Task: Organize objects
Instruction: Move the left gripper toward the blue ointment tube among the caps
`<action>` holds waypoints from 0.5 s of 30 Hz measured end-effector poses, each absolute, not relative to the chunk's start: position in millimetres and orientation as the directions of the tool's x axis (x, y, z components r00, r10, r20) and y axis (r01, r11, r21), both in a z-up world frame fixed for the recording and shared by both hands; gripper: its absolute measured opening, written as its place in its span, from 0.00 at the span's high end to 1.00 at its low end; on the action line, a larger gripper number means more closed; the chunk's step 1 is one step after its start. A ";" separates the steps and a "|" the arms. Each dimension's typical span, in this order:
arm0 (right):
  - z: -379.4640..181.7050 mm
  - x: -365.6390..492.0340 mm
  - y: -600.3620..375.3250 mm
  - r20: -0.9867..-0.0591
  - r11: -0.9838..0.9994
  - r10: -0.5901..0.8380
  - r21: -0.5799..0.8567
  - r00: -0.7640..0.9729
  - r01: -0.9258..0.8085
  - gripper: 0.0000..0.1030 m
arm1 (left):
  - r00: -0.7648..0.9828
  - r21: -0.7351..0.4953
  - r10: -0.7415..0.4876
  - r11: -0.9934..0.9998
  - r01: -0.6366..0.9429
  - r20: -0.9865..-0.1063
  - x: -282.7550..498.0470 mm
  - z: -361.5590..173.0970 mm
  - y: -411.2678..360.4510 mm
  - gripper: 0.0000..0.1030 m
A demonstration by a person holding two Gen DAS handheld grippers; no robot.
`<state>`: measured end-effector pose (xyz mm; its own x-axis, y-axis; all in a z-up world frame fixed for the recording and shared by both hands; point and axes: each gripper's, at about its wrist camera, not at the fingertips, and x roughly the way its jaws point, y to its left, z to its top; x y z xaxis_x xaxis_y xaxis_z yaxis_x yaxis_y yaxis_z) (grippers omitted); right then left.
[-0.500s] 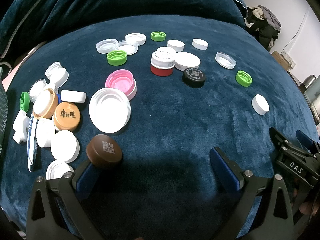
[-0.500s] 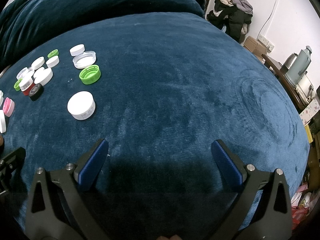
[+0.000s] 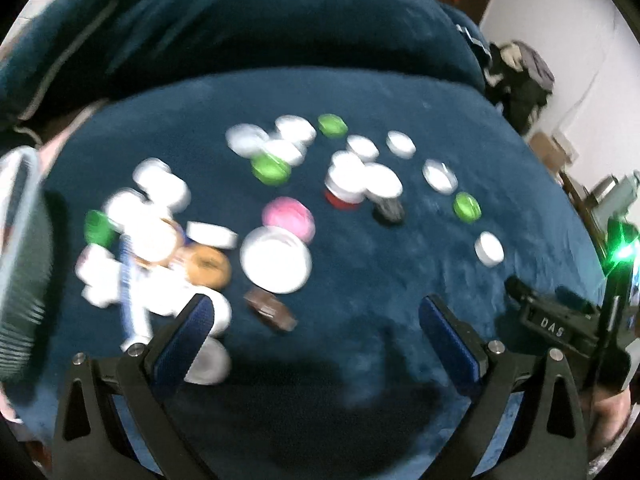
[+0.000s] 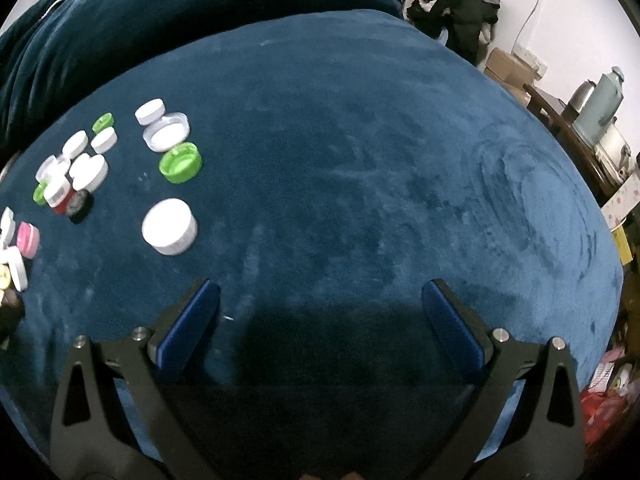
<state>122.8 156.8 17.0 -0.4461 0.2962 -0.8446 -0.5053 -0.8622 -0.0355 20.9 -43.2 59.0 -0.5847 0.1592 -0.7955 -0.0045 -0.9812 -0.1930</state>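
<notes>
Several bottle caps lie scattered on a dark blue plush surface (image 3: 360, 272). The left wrist view is blurred. A brown cap (image 3: 271, 310) lies just beyond my left gripper (image 3: 316, 320), which stands open with nothing between its fingers. Past it sit a large white lid (image 3: 276, 260), a pink cap (image 3: 289, 216), an orange cap (image 3: 209, 266) and a black cap (image 3: 388, 210). My right gripper (image 4: 320, 304) is open over bare plush; a white cap (image 4: 170, 226) and a green cap (image 4: 181, 167) lie ahead to its left.
A heap of white caps (image 3: 152, 236) crowds the left side. A rolled blue blanket (image 4: 180, 20) lies along the far edge. The right gripper's black body (image 3: 560, 320) shows at the left view's right edge. Clothes (image 4: 460, 4), boxes and a kettle (image 4: 600, 104) stand beyond the right edge.
The left gripper has pulled back and lifted, so the brown cap now lies clear ahead of its left finger. The right gripper has barely moved.
</notes>
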 end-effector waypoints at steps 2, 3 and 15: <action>26.1 116.8 147.9 -0.831 -0.873 0.296 -0.036 -0.471 -0.486 0.00 | -0.603 -0.195 0.132 -0.980 0.040 -0.786 20.7 68.5 -60.8 0.01; 29.8 113.6 143.4 -0.823 -0.879 0.299 -0.040 -0.482 -0.476 0.00 | -0.598 -0.209 0.131 -0.976 0.062 -0.791 18.5 69.6 -70.2 0.01; 76.9 75.4 48.4 -0.757 -0.972 0.157 -0.004 -0.634 -0.237 0.00 | -0.428 -0.288 0.156 -0.921 0.263 -0.890 9.5 25.8 -156.1 0.17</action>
<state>75.4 48.4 76.9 -0.6336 0.1574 -0.7574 -0.2370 -0.9715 -0.0037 9.5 -156.1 25.8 -0.4279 0.1560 -0.8903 0.2633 -0.9208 -0.2879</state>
